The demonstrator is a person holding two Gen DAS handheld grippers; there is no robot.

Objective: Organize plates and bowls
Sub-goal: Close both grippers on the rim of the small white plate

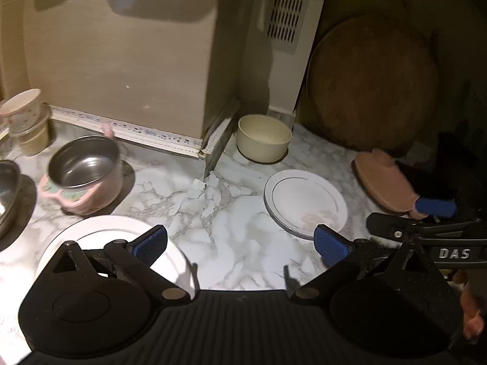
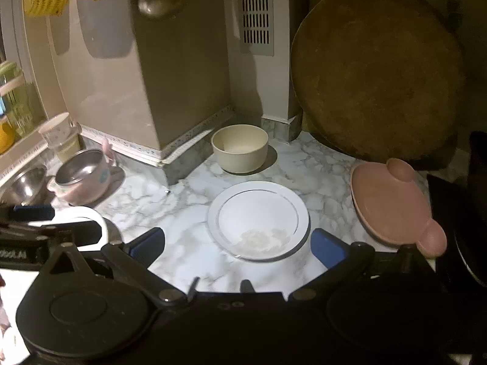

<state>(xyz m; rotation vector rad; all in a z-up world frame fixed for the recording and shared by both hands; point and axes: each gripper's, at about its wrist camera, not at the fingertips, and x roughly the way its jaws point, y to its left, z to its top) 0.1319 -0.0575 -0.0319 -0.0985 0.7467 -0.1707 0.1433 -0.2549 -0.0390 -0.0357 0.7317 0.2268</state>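
Marble-patterned desk (image 2: 170,210) fills both of your views, lit brightly in the middle and falling into deep shadow at the right edge, where dark shapes cannot be made out. At far left a steel bowl (image 1: 6,194) is cut off by the frame. Next to it stands a steel-lined pink bowl (image 1: 86,173) with a handle, slightly blurred. Your left hand-held gripper (image 1: 240,243) hovers with its blue pads spread wide and nothing between them; its left finger hides part of a white plate (image 1: 91,231) lying below it. Back in the corner by the wall sits a cream bowl (image 2: 240,149), upright and empty. In front of it, apart from it, lies a second white plate with a thin dark ring (image 2: 258,219), faintly smeared near its front edge. Your right hand-held gripper (image 2: 237,246) is also wide open, empty, with that ringed plate showing between its fingers. To the right a pink eared plate (image 2: 392,203) lies flat, below a round wooden board (image 2: 377,73) leaning on the wall.
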